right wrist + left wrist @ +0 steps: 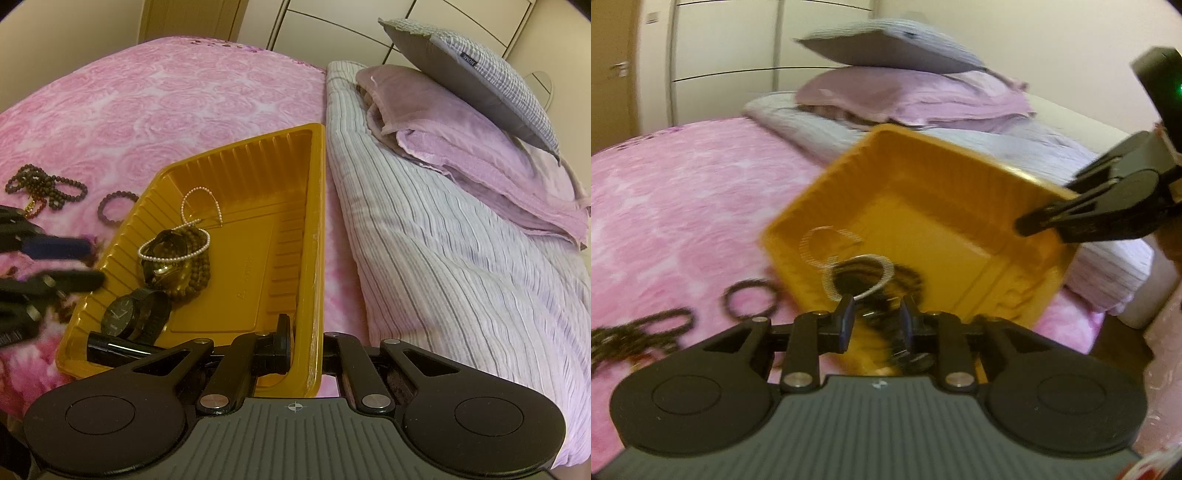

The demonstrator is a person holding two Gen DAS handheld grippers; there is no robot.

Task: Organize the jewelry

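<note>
A: Going left to right, what is lying on the bed (184,92)?

B: A tangle of dark beads (44,186) is sitting far left, a small bracelet (115,211) is lying just beside it, and both are waiting outside the tray (258,173). My guess is they are next in line.

A: And the left gripper (83,264)?

B: It is hovering at the tray's left rim, jaws standing narrowly apart. Nothing is sitting between them in the right wrist view; the left view is too blurred to be sure.

A: What is already in the tray?

B: A pearl strand (192,218) is draped over a gold watch (166,258) and a brown bead bracelet (199,266), with a black watch (122,315) and a black tube (122,349) lying nearer the front edge. Everything is crowding the left half, probably because that is the side being fed.

A: Why is the right gripper (303,350) there?

B: It is pinching the tray's front wall, one finger inside and one outside, jaws fully closed on it. I judge it is steadying the light tray on the soft cover. Right of that, the striped quilt (443,258) and pillows (480,92) are playing no part
</note>
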